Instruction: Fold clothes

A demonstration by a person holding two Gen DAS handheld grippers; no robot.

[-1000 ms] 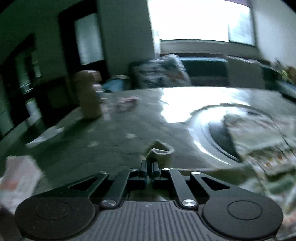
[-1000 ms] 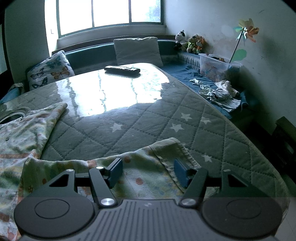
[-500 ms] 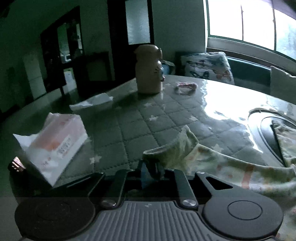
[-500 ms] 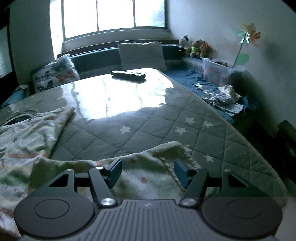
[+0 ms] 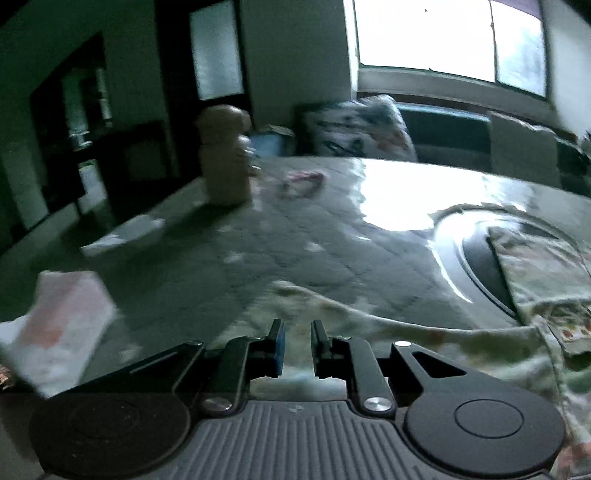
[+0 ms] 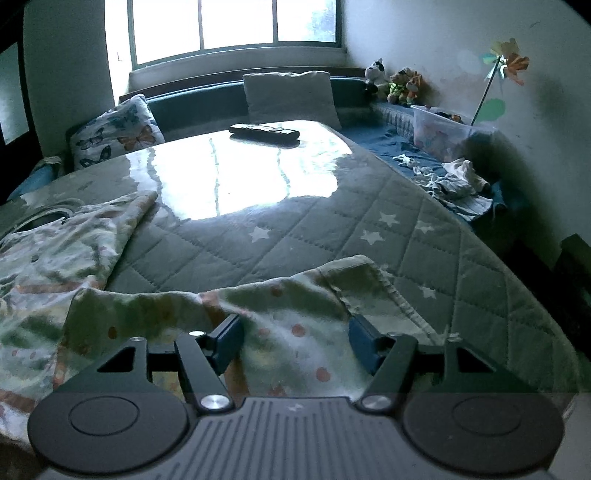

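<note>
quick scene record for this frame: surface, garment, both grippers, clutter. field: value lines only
surface: quilted star-pattern table cover
garment: patterned child's garment, spread flat, cuffed end toward right gripper
left gripper: open, narrow gap, over garment edge, nothing gripped
right gripper: open wide, straddling the cuffed end
clutter: remote control, tan bottle, tissue pack
view quality: left wrist view motion-blurred

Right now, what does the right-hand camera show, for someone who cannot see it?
An open two-fingered tool hovers over a dotted, pale garment on a quilted, star-patterned table. A remote lies at the far end, before a cushioned bench and bright window.
</note>
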